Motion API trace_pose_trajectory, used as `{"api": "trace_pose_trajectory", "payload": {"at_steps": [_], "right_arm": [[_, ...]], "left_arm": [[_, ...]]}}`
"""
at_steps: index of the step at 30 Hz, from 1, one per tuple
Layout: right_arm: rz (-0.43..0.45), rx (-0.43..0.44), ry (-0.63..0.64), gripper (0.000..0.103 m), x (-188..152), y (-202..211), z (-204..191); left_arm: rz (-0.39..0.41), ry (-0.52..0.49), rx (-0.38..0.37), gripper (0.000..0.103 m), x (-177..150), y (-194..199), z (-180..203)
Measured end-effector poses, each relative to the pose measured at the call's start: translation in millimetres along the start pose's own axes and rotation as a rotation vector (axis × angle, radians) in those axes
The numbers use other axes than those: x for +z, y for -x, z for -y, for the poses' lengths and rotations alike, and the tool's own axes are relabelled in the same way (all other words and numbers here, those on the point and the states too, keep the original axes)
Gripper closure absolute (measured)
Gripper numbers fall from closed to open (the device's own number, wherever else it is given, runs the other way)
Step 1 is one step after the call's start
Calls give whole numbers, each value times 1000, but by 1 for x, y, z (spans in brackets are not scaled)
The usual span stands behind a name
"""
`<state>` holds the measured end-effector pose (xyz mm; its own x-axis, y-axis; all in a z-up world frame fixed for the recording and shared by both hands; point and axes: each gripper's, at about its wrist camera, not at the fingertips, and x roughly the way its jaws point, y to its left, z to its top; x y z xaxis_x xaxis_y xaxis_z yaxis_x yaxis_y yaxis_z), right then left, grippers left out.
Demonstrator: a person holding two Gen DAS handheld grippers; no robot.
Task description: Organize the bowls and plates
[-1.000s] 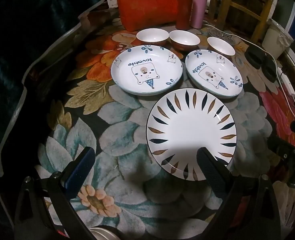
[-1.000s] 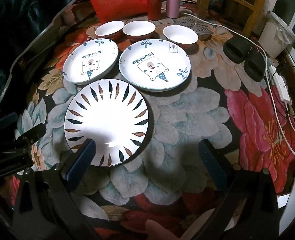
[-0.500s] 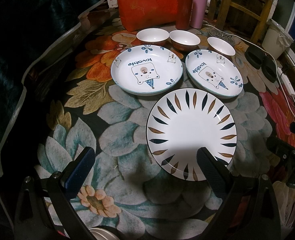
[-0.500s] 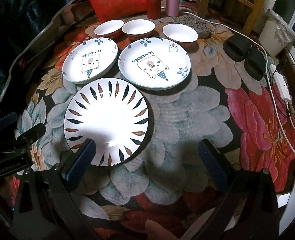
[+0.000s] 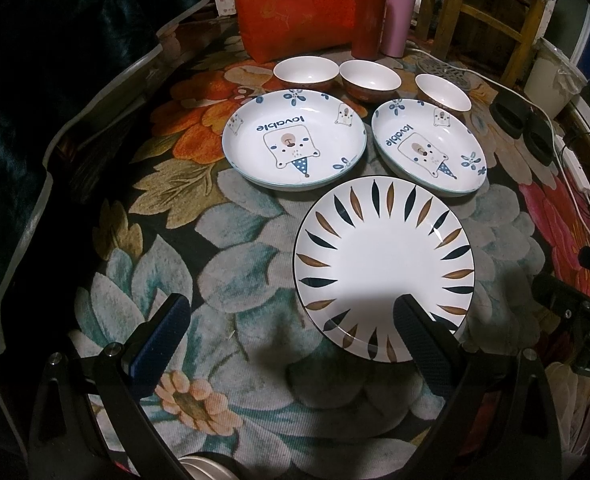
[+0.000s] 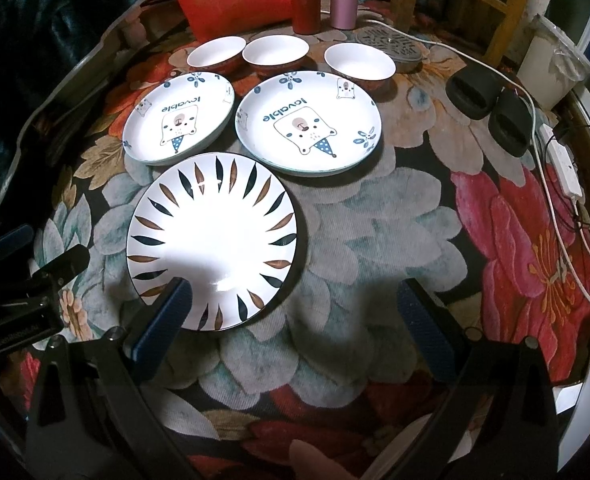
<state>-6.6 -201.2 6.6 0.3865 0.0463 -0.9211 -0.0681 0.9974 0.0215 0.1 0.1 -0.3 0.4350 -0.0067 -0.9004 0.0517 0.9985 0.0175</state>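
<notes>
Left gripper [image 5: 291,326] spread wide, empty, leaf-pattern plate [image 5: 383,268] ahead by its right finger, right gripper [image 6: 295,308] likewise spread, plate ahead-left.

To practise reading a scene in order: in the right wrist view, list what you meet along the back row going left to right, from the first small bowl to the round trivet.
Left bowl → middle bowl → right bowl → round trivet.
</notes>
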Motion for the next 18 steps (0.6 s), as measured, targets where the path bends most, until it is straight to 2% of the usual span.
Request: {"api": "trace_pose_trajectory", "payload": {"at_steps": [12,18], "right_arm": [[-14,3,-13,1,-2,-2,1],[-59,2,-36,1,-5,-12,4]], "left_arm": [[-5,2,2,1,0,-1,0],[-68,32,8,1,-4,-21,-6]]}}
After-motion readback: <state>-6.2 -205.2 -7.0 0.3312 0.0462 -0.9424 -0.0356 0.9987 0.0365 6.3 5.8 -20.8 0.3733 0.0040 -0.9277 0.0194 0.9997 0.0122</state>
